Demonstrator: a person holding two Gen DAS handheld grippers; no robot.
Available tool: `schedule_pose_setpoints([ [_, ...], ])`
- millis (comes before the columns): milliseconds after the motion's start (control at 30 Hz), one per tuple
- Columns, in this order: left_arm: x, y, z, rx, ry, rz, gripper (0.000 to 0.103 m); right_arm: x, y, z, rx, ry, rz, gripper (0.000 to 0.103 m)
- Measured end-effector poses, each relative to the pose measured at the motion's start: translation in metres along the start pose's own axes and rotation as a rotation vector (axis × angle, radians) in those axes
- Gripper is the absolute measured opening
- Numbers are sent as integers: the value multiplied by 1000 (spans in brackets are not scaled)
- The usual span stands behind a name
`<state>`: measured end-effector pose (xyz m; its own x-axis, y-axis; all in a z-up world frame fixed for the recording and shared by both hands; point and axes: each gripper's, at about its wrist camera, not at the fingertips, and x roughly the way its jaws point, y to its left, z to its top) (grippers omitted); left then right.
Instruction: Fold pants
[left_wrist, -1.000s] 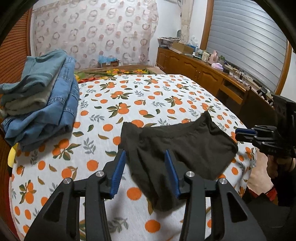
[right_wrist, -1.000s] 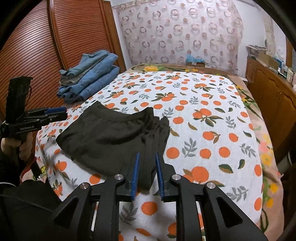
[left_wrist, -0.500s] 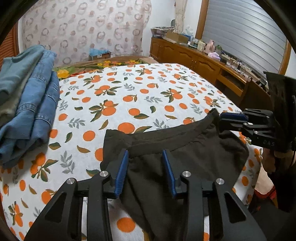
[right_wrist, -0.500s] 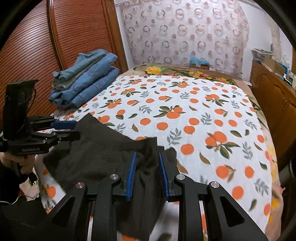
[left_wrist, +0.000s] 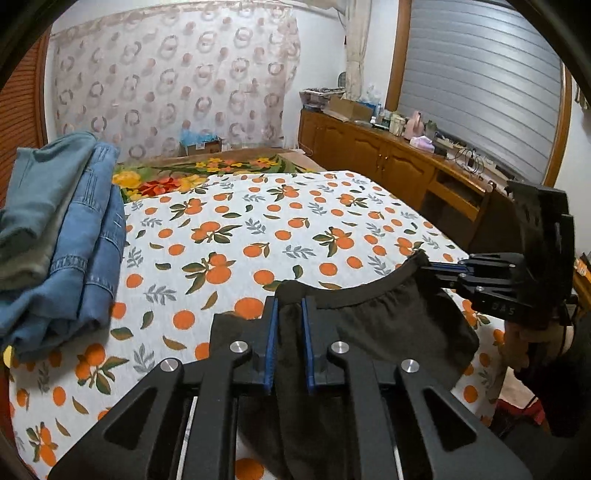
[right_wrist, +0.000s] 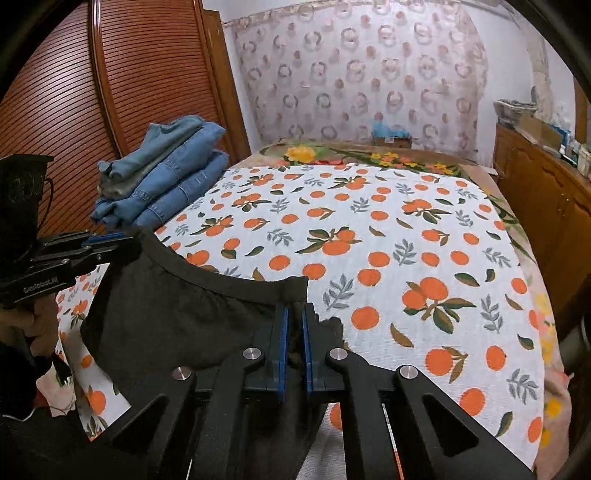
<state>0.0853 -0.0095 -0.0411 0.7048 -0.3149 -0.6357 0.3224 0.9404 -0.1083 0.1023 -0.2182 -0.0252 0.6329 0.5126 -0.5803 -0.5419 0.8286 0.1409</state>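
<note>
I see both tongs clamped on the dark brown-black cloth pants (left_wrist: 373, 325), one at each end of the waistband. Left tongs (left_wrist: 287, 321): jaws have just been closing, blue pads now pinching a bunched fold of fabric at one waistband corner. Right tongs (right_wrist: 293, 328): jaws have just closed too, nearly together, with a thin fold of the same fabric between the pads. In the left wrist view the right tongs (left_wrist: 439, 267) bite the far end of the waistband; the right hand (left_wrist: 517, 343) grips the handle below. In the right wrist view the left tongs (right_wrist: 110, 240) hold the opposite end.

Pants sit at the near edge of the bed with the white orange-and-leaf print sheet (right_wrist: 388, 240). Waistband sags in a curve between the two grips; it looks lifted off the sheet, the rest hanging towards the near edge.

Stack of folded blue denim jeans (left_wrist: 62, 236) sits at the bed's left edge, well apart from the pants. Wooden cabinet (left_wrist: 388, 162) runs along the right side.
</note>
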Motion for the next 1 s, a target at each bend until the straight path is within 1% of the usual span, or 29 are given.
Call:
schedule_pose_setpoints([
  [133, 15, 2, 0, 3, 53, 32, 14, 3, 0, -3, 6, 12, -13, 7],
  [233, 25, 4, -6, 3, 94, 58, 18, 8, 0, -3, 12, 33, -19, 7],
  [300, 27, 6, -9, -2, 111, 62, 25, 10, -1, -1, 18, 38, -15, 7],
  [333, 26, 7, -11, -7, 112, 61, 31, 10, -1, -1, 22, 38, -13, 7],
  [367, 26, 8, -11, -9, 110, 59, 37, 11, -2, 0, 26, 40, -19, 9],
  [400, 25, 8, -12, -11, 106, 58, 41, 11, -3, 0, 29, 42, -27, 13],
  [433, 24, 8, -12, -7, 104, 68, 48, 11, -3, 0, 30, 42, -34, 15],
  [500, 21, 5, -13, 14, 98, 76, 49, 8, -2, 0, 18, 34, -38, 18],
  [533, 20, 4, -14, 23, 98, 71, 54, 7, -2, -1, 16, 32, -43, 23],
  [567, 20, 3, -14, 23, 98, 70, 63, 6, -2, -1, 18, 31, -52, 26],
  [633, 20, 4, -16, 19, 99, 69, 70, 2, -3, -3, 24, 28, -59, 36],
  [667, 21, 5, -18, 19, 106, 72, 71, 0, -3, -4, 25, 28, -55, 39],
  [700, 23, 6, -19, 17, 116, 80, 71, -2, -3, -6, 25, 29, -54, 45],
  [833, 27, 13, -24, -2, 138, 110, 71, -5, -4, -13, 16, 49, -74, 52],
  [1000, 32, 24, -28, -51, 163, 85, 71, -6, -7, -18, 24, 73, -75, 52],
])
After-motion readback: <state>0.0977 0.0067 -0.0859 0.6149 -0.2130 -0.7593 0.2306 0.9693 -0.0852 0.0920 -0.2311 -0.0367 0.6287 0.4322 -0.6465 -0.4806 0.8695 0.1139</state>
